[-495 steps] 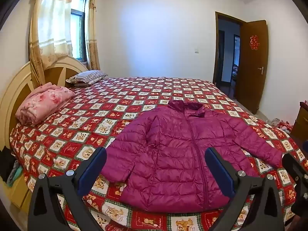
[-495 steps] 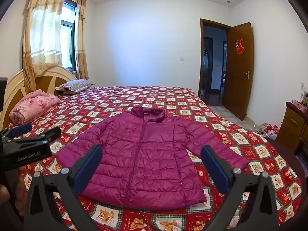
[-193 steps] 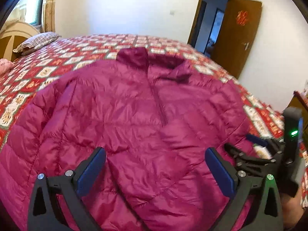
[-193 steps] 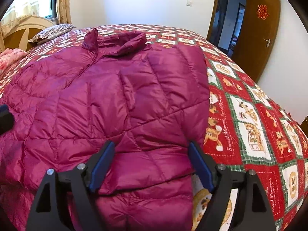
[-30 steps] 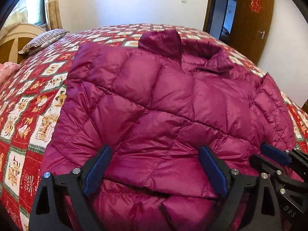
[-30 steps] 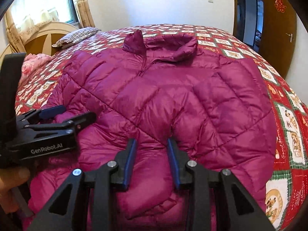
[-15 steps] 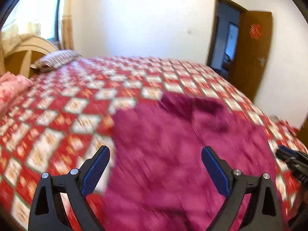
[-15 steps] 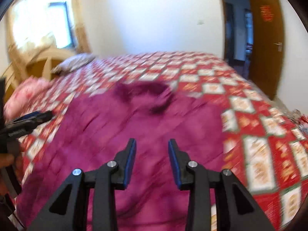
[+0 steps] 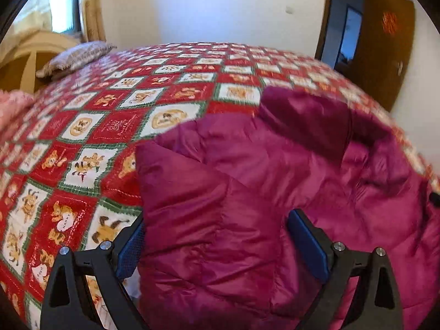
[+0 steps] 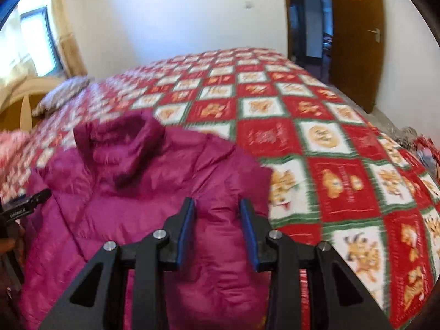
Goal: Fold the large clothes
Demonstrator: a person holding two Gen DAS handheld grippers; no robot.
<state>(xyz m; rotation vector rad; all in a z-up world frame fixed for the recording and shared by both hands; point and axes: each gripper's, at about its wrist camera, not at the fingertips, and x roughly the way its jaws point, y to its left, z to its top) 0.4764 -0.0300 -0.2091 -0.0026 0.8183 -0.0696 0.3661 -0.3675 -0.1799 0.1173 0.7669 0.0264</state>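
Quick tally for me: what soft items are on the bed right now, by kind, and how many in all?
Puffy magenta quilted jacket: 1
Striped grey-brown pillow: 1
Pink folded blanket: 1
Red patchwork bedspread: 1
Total: 4

Both wrist cameras look forward over their own claws, low and close above the jacket, sharing its collar ahead.

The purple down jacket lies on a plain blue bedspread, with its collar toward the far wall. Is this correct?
Not fully. The jacket lies with its collar toward the far wall, but the bedspread is not plain blue: it is a red, white and green check with cartoon animals. Both wrist views show it.
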